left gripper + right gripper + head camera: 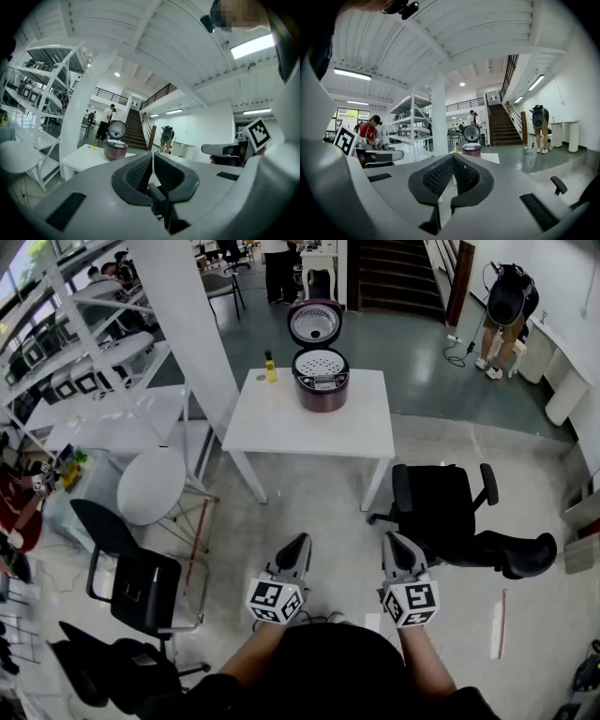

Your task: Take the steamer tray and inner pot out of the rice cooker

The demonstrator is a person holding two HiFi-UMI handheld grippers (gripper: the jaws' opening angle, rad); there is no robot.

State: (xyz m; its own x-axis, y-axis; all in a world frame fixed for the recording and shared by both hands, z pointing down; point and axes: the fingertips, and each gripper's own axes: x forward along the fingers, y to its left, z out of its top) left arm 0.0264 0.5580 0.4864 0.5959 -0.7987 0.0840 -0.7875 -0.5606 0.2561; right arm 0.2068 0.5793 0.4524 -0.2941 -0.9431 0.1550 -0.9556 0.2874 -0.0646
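Left gripper (300, 545) and right gripper (393, 542) are squeezed shut on nothing, well away from the table (281, 423). Its rice cooker (321, 381) sits open, probably ready for emptying.

You're standing on a pale floor (309, 512), with a square white table (281, 423) ahead. A white column (192, 324) is just left of it, with white shelving (84, 343) further left. There's a black office chair (441, 507) on your right. A second black chair (131, 587) and a round white table (150, 486) are on your left. A dark staircase (394, 273) is at the back. Strip lights (255, 45) are on the white slatted ceiling (164, 42).
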